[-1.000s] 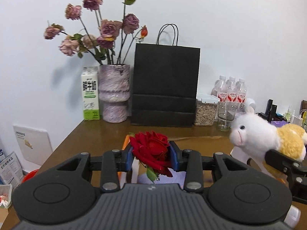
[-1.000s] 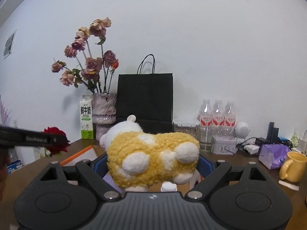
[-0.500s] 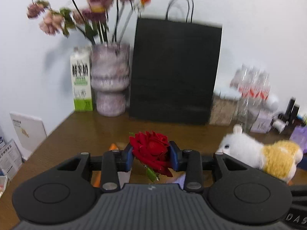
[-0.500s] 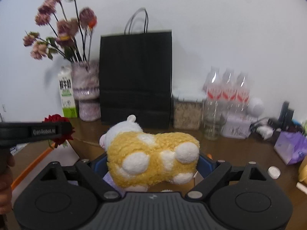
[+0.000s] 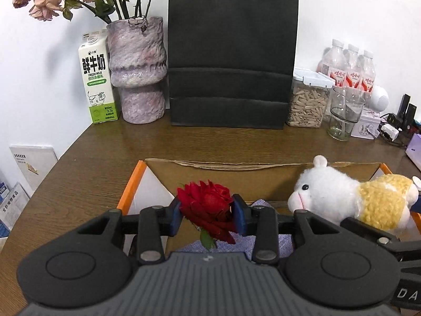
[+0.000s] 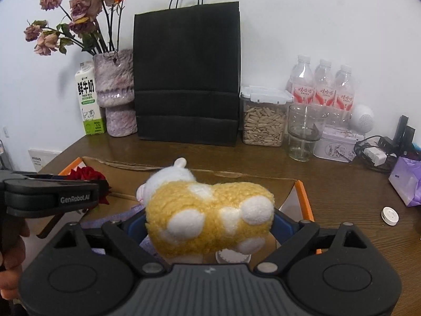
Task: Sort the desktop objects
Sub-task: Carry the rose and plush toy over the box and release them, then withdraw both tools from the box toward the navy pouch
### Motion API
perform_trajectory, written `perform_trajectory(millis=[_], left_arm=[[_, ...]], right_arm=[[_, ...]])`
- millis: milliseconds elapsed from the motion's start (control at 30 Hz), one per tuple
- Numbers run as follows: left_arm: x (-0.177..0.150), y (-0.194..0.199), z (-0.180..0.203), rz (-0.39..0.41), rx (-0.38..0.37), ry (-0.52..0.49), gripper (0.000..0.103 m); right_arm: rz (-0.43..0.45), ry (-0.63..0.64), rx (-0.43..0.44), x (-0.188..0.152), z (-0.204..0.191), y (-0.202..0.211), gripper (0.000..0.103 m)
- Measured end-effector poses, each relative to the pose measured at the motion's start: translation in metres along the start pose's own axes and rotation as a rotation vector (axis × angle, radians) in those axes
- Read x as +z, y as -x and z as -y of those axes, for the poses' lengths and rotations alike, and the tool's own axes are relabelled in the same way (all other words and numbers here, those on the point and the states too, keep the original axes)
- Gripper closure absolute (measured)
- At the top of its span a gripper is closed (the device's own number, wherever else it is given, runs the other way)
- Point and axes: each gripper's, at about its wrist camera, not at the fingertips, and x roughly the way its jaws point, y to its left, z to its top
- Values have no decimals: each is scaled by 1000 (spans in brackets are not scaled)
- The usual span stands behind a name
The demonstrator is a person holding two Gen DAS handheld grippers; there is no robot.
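Both gripped items, red rose [image 5: 208, 208] and plush sheep [image 6: 210, 216], now lowered over cardboard box [image 5: 263, 167]

Both views are bright and evenly lit, with soft indoor light falling from above and in front. The black paper bag [image 5: 232, 52] throws a faint grey shadow on the white wall [image 6: 315, 13] to its right, and the dried flowers [image 6: 76, 8] cast a pale one to their left. The wooden table [image 5: 105, 152] carries a mild sheen. Focus is sharp throughout, without motion blur. Fisheye bending curves the far table edge, and the corners darken to black.
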Motion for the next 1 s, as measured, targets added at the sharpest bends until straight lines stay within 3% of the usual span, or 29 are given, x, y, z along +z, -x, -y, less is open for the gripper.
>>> perform_trajectory(millis=[100, 167, 267, 1000], left_arm=[[1, 3, 2, 10, 3, -11, 55], [2, 5, 4, 17, 11, -27, 25], [3, 11, 9, 47, 46, -61, 0], [8, 30, 7, 113, 57, -43, 0]], right_arm=[[-5, -4, -11, 0, 0, 0, 6], [-11, -19, -13, 1, 2, 0, 2], [-21, -53, -3, 2, 7, 0, 0], [6, -94, -5, 8, 13, 12, 0]])
